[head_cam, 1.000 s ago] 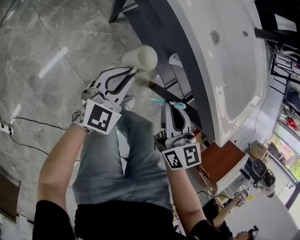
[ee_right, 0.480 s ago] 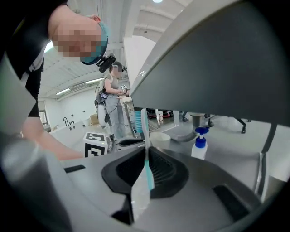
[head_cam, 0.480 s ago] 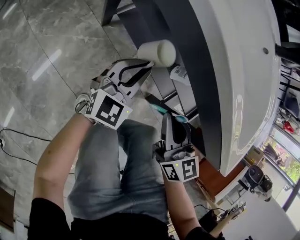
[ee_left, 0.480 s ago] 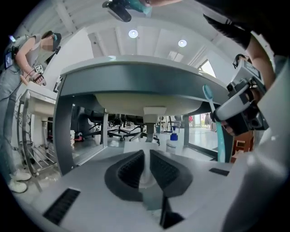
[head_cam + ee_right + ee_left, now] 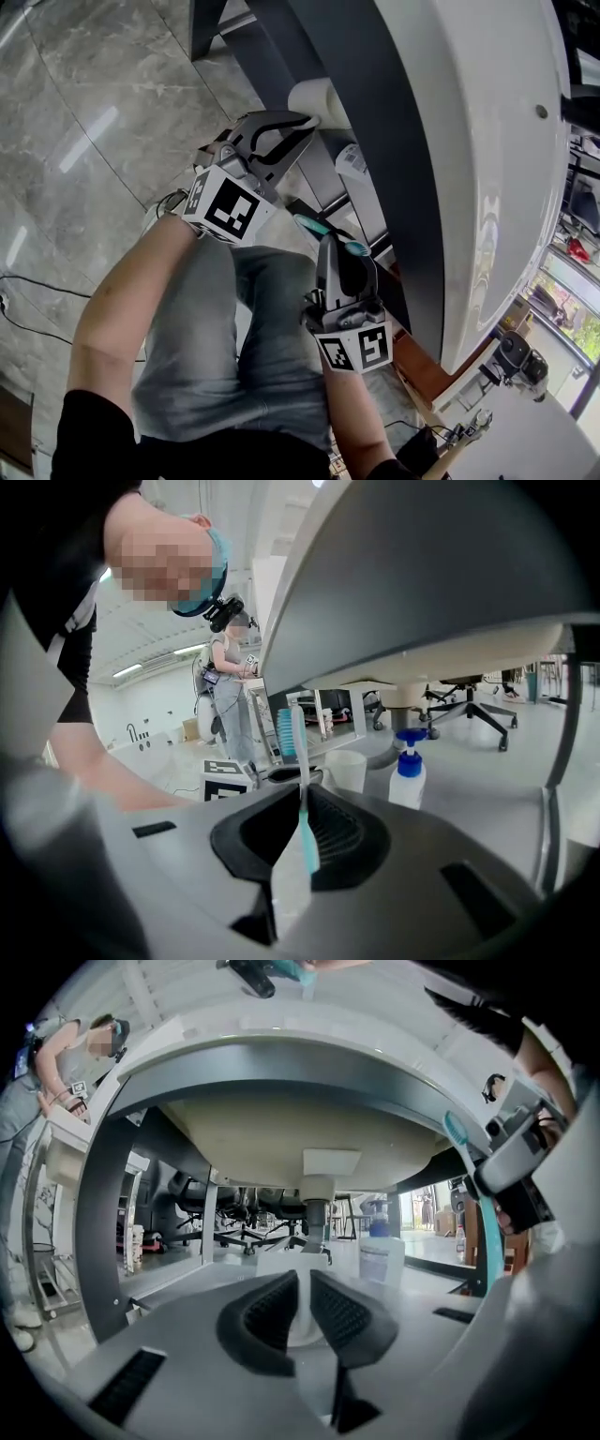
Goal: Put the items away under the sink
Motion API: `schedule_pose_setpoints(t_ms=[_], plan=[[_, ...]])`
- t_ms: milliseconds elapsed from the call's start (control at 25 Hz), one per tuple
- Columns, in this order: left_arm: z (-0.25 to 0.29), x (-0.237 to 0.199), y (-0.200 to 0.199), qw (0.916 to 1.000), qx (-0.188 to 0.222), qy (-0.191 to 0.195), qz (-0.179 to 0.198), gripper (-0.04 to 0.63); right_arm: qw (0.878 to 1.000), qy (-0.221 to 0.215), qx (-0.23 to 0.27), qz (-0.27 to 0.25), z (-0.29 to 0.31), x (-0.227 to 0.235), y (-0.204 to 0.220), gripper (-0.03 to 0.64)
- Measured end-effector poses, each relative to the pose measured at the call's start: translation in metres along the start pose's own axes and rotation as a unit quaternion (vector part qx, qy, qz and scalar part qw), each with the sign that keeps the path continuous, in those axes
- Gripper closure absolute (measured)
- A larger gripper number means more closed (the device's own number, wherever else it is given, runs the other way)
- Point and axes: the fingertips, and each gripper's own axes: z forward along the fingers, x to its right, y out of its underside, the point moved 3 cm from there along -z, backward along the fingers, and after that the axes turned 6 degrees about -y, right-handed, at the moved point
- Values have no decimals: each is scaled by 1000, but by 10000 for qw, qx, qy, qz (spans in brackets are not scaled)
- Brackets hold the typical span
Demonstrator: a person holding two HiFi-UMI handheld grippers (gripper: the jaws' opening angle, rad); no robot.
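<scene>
The right gripper (image 5: 302, 808), low in the head view, has its jaws pressed together on the handle of a teal toothbrush (image 5: 298, 752), whose bristle head stands straight up from them. Above it in that view, the left gripper (image 5: 302, 122) pinches a white cup (image 5: 317, 97) by its wall, the jaws only a little apart with the white wall between the pads. Beyond the cup, under the white sink basin (image 5: 487, 141), a pump bottle (image 5: 380, 1252) with a blue top stands just right of the drain pipe (image 5: 317, 1208).

I judge two risks. The upright brush sticks out well past its jaws and could catch the basin's underside if carried in without tilting, which would twist it in the grip. The cup, held by one thin wall, could knock the pipe or the bottle and slip out or tip the bottle over.

Compared with a second ago, both grippers sit closer to the basin, and the cup, then clear of the dark rim, is now partly tucked beneath it.
</scene>
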Motion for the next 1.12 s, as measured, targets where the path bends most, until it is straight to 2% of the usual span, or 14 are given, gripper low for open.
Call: schedule_pose_setpoints(t_ms=[160,480,600,720,920,1120], plan=[[17,-4,5,9999,-62,-26,-111,540,10000,12,-10,-8,4,1,2,568],[28,-3,19,9992,-382,-8,-79,538,10000,-63,-56,33,6,-4,0,568],[21,-8,17,9987,-462,-171,-107,487,9999,-16,-101,29,6,-3,-2,568],[0,-16,15,9970,-611,-402,-251,463,9997,46,-227,-103,5,-7,-9,568],[-65,-25,10,9913,-1062,-729,-286,463,9939,-326,-370,-984,14,-38,-39,568],[-147,-36,-11,9814,-1256,-1265,-710,466,9880,-483,-448,-1394,24,-61,-54,568]])
